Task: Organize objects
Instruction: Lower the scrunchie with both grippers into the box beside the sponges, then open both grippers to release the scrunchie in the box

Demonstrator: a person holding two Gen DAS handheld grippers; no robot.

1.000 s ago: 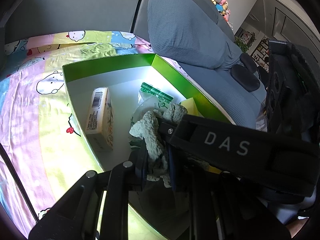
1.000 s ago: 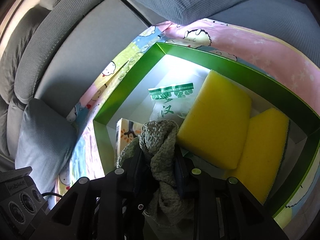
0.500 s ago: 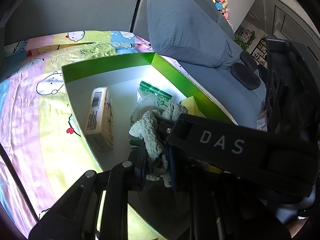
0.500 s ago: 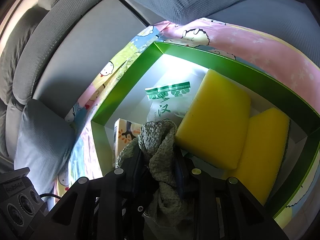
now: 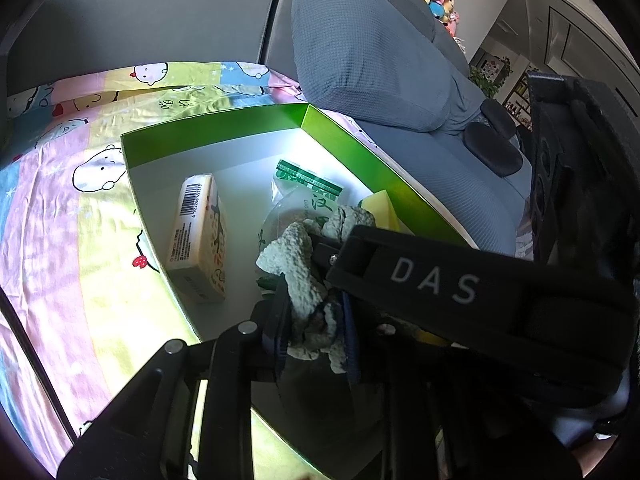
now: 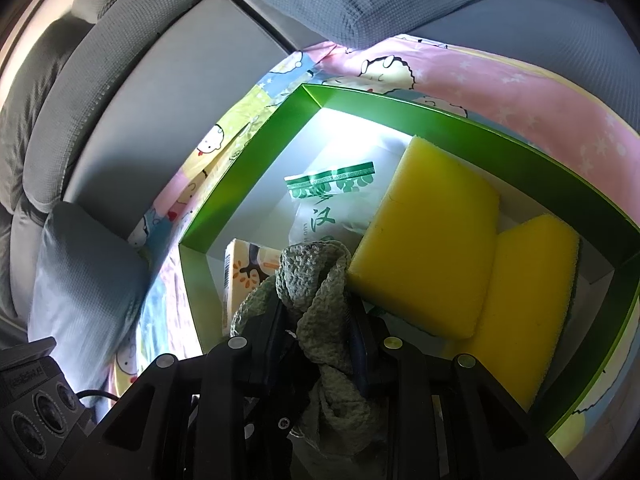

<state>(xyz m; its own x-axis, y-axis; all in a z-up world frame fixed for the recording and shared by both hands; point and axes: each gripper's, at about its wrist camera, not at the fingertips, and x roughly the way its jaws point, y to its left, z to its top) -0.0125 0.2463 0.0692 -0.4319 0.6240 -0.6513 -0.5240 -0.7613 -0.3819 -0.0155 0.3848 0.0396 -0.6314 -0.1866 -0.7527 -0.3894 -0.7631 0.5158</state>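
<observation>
We see a grey-green knitted cloth (image 5: 298, 276) bunched in a twisted rope above the open green box (image 5: 224, 128), and both tools have it. The left hand-held gripper (image 5: 314, 320) points steeply down toward the box floor; its jaws have just been opening a little, yet the cloth sits between its fingers (image 5: 276, 320) and the pads look to be against it, in a narrow grip. The right hand-held gripper (image 6: 318, 322) also slants steeply down and is clamped narrowly on the same cloth (image 6: 320, 280), whose looped end rises beyond the fingertips while the rest hangs below them. In the left wrist view the black body of the right tool, lettered DAS, crosses just right of the cloth.

The cloth is nubbly and soft, a terry-like weave. The box is shallow cardboard, with glossy green walls and a white floor. Directly beneath the cloth lies a clear crinkled packet (image 6: 332, 200) with a green printed band. Left of the cloth in the left wrist view stands a small cream carton (image 5: 198, 236) bearing a barcode. Right of the cloth in the right wrist view are two thick yellow sponges (image 6: 432, 248), one overlapping the other (image 6: 528, 280), porous and rectangular. The box rests on a pastel cartoon-print sheet (image 5: 60, 216) spread over a grey sofa (image 6: 132, 92) with ribbed cushions (image 5: 360, 52).
</observation>
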